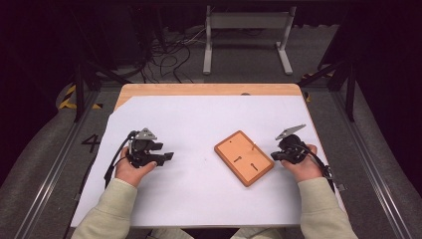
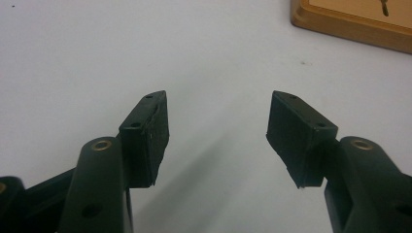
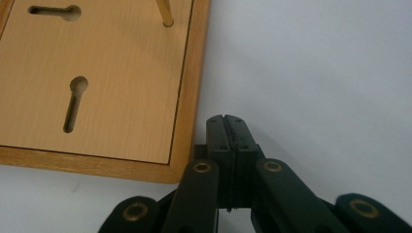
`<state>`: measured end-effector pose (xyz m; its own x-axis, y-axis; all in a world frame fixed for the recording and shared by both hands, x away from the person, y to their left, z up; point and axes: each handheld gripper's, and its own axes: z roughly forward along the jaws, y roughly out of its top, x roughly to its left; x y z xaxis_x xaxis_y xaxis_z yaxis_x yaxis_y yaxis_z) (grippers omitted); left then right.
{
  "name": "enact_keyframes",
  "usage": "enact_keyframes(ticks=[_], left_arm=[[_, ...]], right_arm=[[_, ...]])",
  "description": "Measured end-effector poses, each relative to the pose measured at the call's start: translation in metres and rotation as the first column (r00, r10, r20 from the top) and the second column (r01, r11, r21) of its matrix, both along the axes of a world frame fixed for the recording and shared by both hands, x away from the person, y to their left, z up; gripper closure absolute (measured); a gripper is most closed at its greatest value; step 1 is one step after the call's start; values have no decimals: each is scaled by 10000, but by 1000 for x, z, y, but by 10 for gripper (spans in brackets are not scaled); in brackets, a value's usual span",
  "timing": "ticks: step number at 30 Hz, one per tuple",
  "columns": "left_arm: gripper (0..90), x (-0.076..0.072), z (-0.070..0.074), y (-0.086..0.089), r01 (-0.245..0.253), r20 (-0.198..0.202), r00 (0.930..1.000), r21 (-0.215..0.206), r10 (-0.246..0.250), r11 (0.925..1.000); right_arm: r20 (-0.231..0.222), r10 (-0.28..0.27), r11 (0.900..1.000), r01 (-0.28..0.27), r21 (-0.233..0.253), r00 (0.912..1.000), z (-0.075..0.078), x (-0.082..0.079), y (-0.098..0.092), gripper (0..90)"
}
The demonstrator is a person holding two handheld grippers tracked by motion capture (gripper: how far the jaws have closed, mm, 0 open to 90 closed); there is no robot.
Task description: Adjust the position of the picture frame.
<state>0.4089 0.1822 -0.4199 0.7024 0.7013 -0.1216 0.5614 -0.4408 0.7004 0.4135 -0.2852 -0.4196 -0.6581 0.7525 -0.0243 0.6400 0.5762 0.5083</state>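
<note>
**Wooden slotted board on white-covered table, two hand-held grippers**

White sheet (image 1: 199, 119) covers most of a wooden table (image 1: 209, 89), whose bare edge shows along the far side. Beyond it: grey floor, a tangle of cables (image 1: 166, 55), a grey metal stand (image 1: 246, 37).

Item 1. Wooden board (image 1: 244, 158), rectangular, raised darker frame, lying flat and turned at an angle, right of the sheet's centre. Its face carries keyhole-shaped slots (image 3: 74, 103); a thin pale peg (image 1: 254, 146) stands near its right edge, seen in the right gripper view as a tapered stick (image 3: 164, 13) meeting the panel.

Item 2. Right gripper (image 1: 275, 156), held in the person's right hand (image 1: 306, 167), just beside the board's right edge. In the right gripper view its jaws are pressed together with nothing between them, tips at the frame's corner; contact with the frame cannot be told.

Item 3. Left gripper (image 1: 168, 157), held in the left hand (image 1: 132, 172), well apart from the board, pointing toward it. Its jaws are spread wide over bare sheet, nothing between them; a corner of the board shows at upper right of that view.

Item 4. Cream sleeves (image 1: 107, 211) enter from the near edge.
</note>
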Motion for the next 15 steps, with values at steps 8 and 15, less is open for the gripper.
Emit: enact_keyframes(ticks=[8, 15], left_arm=[[399, 1, -1, 1, 9, 42, 10000, 2, -9, 10000], [395, 2, -1, 0, 75, -2, 10000, 6, -75, 10000]], right_arm=[[-214, 327, 9995, -326, 20, 9992, -3, 1, 5, 900], [-504, 683, 9976, -677, 135, 9964, -2, -3, 9, 900]])
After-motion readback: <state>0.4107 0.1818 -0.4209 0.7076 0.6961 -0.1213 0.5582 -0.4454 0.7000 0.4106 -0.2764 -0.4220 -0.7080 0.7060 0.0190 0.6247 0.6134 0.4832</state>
